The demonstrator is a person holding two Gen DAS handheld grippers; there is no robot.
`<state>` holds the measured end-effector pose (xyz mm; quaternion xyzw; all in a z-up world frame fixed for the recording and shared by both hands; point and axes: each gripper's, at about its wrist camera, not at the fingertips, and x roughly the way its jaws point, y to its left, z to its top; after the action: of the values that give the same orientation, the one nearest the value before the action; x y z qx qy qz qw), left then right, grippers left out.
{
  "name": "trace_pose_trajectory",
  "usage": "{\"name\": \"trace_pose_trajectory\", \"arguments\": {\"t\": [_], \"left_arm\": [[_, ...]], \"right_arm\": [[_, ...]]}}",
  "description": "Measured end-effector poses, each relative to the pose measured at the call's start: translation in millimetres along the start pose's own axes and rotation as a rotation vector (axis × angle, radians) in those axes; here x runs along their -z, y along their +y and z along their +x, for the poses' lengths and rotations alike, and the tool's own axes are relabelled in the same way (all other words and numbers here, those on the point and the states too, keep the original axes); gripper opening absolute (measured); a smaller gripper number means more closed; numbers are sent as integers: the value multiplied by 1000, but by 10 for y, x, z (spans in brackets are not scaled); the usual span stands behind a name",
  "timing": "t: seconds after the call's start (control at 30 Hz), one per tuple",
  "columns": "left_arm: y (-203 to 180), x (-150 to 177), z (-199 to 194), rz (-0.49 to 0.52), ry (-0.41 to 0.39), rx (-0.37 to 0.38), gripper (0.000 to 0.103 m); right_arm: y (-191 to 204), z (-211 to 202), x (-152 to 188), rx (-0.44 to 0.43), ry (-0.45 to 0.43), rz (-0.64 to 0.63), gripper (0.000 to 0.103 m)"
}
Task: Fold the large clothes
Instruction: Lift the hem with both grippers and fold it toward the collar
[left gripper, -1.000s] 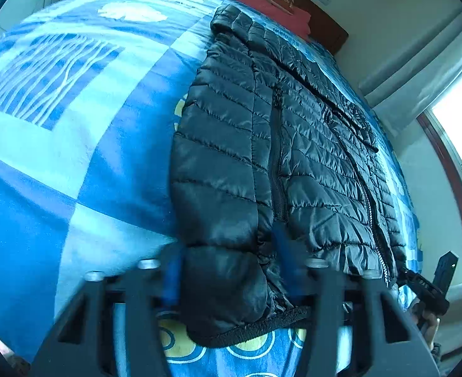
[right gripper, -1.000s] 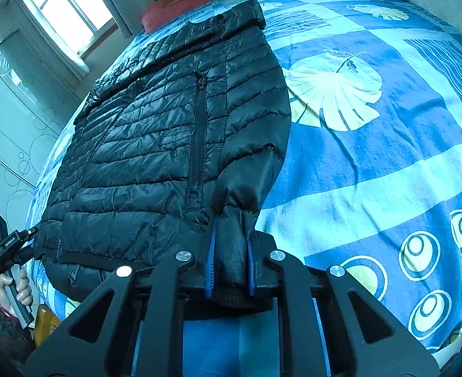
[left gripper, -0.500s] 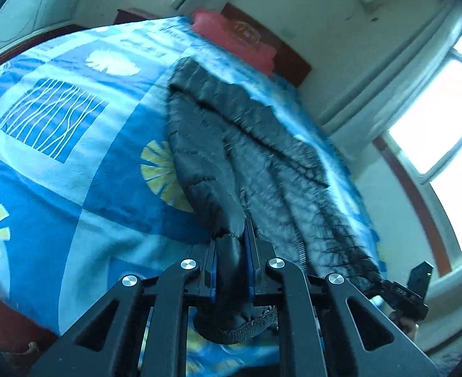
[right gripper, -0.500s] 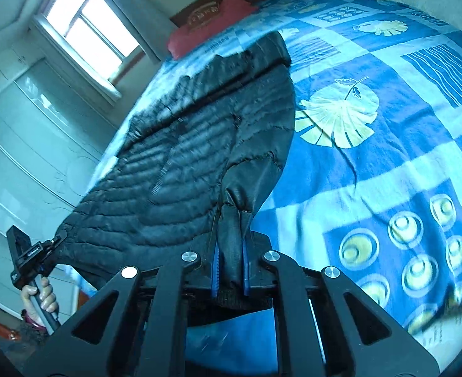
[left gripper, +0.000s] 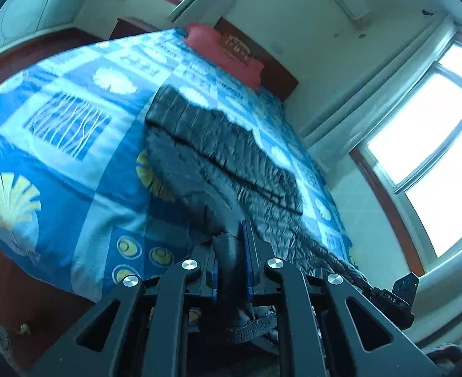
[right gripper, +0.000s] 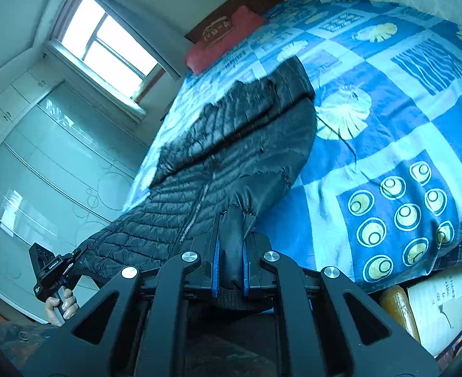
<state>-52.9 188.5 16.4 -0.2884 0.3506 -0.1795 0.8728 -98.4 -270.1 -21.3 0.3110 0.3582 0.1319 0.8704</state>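
Jacket: a black quilted jacket (left gripper: 218, 157) lies lengthwise on the bed, collar end toward the pillow, its near end lifted off the cover by both grippers.
Left gripper: the left gripper (left gripper: 231, 251) is clamped narrow on a sleeve cuff; the ribbed cuff end hangs down behind the fingers and is partly hidden by the black frame.
Right gripper: the right gripper (right gripper: 231, 251) is pinched on the other cuff, blue pads pressing the fabric from both sides.
Bed: a blue patterned bedspread (right gripper: 388, 163) covers it; its near edge is cut off by the gripper frames.
Pillow: a red pillow (left gripper: 224, 53) sits at the headboard, its print too blurred to read.
Hidden: the jacket's underside and far sleeve seams cannot be made out.
Right edge: a paper sheet (right gripper: 444, 298) under the bed edge, writing illegible.
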Motion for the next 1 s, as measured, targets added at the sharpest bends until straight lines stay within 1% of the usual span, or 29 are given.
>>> {"name": "trace_pose_trajectory", "arguments": {"t": [0.1, 0.23, 0.3, 0.37, 0.43, 0.5, 0.53, 0.7, 0.77, 0.87, 0.93, 1.0], "left_arm": [[-61, -131, -6, 27, -12, 17, 12], [-46, -432, 249, 36, 10, 37, 12], [-27, -659, 471, 47, 23, 31, 12], [-17, -850, 669, 63, 26, 27, 12], [40, -1108, 925, 56, 29, 35, 12], [134, -1314, 1151, 20, 35, 51, 12], [174, -1388, 1237, 9, 38, 51, 12], [395, -1860, 1952, -16, 57, 0, 12], [508, -1987, 2252, -30, 75, -23, 12], [681, -2080, 2630, -50, 109, -57, 12], [814, -2093, 2906, -59, 142, -87, 12], [905, -2083, 3099, -57, 168, -114, 12]], "right_arm": [[31, 15, -168, -27, -21, -17, 10], [13, 272, -575, -97, -27, -5, 10], [15, 510, -879, -127, -27, 7, 10], [48, 731, -1143, -128, -37, -8, 10], [26, 1037, -1452, -136, -37, 5, 11], [-13, 1277, -1676, -123, -33, 26, 11], [-39, 1484, -1858, -116, -30, 37, 11], [-177, 2228, -2383, -86, -6, 83, 11], [-226, 2488, -2510, -62, 10, 98, 12], [-359, 2871, -2623, -18, 38, 106, 12], [-507, 3100, -2638, 9, 67, 137, 12], [-653, 3303, -2620, 39, 96, 160, 12]]}}
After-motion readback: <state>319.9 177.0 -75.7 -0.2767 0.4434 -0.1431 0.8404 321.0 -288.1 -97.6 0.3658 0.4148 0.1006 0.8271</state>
